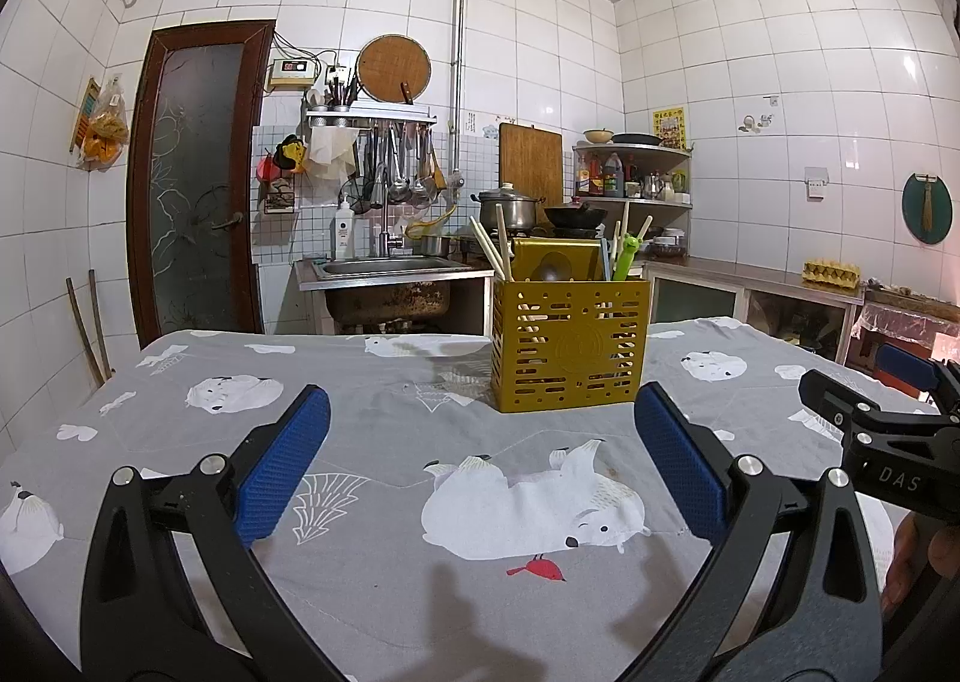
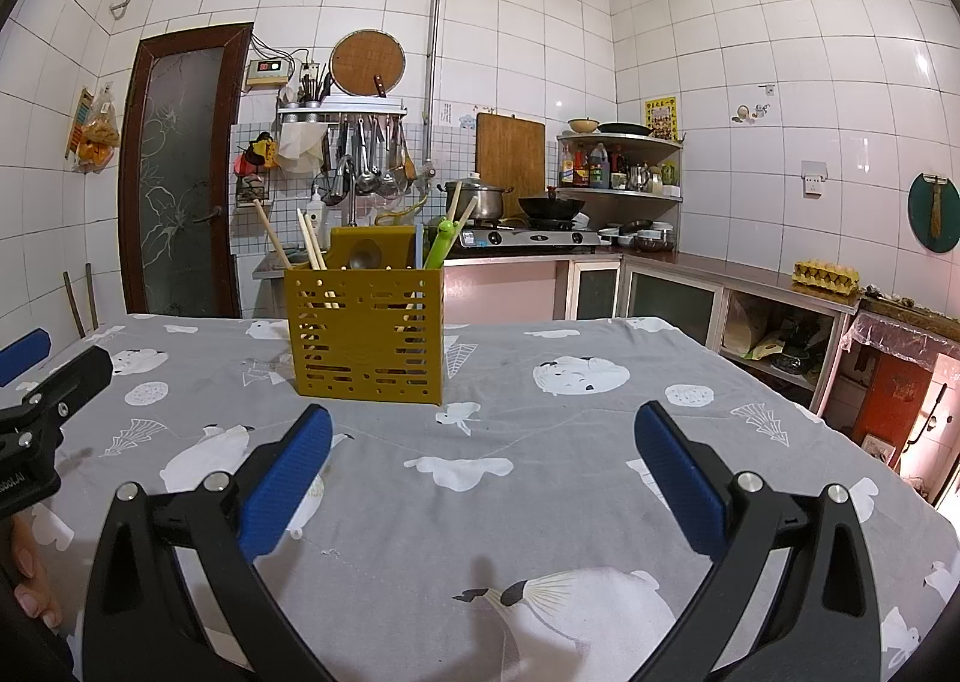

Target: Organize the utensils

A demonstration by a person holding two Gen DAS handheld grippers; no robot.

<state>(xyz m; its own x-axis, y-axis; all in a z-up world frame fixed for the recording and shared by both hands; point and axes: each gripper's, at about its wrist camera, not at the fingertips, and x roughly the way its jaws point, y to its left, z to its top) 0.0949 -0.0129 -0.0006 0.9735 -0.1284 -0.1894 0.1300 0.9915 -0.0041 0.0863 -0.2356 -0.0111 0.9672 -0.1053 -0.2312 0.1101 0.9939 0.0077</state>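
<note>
Left gripper & right gripper: level above desk, side by side, jaws spread wide, empty, facing utensil holder.

Home kitchen, sink, stove (wok on it), tiled walls

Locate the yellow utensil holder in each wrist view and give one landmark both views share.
Left wrist: yellow utensil holder stands on the table, right of centre, beyond the open left gripper.
Right wrist: it stands left of centre, beyond the open right gripper.
Shared landmark: round woven board on the wall.
</note>
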